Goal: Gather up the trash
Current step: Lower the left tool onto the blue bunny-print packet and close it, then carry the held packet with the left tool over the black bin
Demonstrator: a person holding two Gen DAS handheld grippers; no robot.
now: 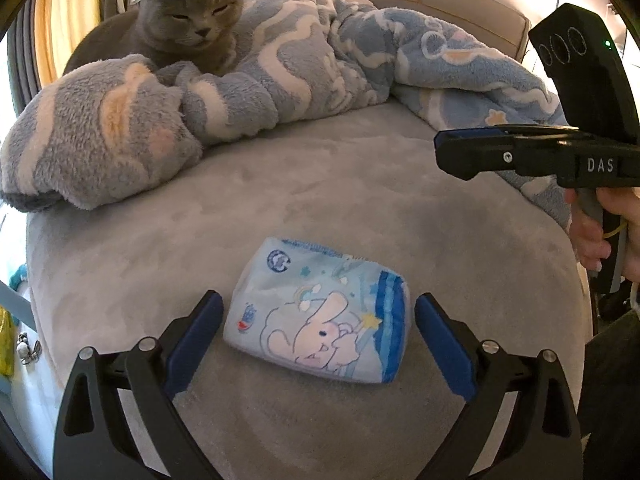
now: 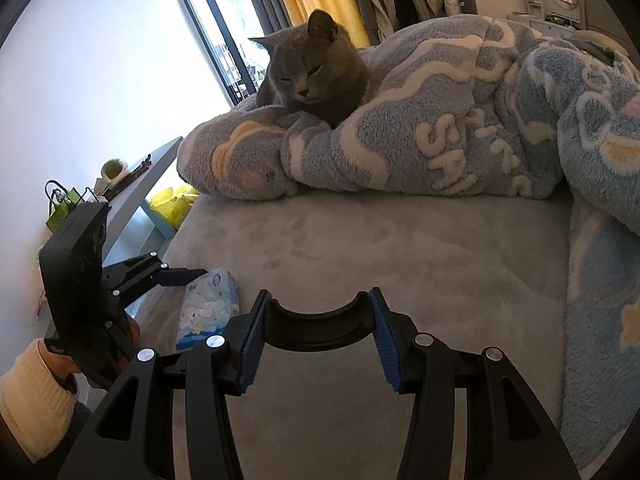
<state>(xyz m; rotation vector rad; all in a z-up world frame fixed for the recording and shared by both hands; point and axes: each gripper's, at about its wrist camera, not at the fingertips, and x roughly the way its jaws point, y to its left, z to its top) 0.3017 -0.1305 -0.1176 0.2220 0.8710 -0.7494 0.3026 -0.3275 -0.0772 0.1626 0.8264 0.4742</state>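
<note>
While both tongs gape, the tissue pack lies between the left tongs.

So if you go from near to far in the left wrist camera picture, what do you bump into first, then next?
Left tool, open → blue tissue pack between its fingers → bare grey bed cover → fluffy blue blanket → grey cat sitting at the back.
</note>
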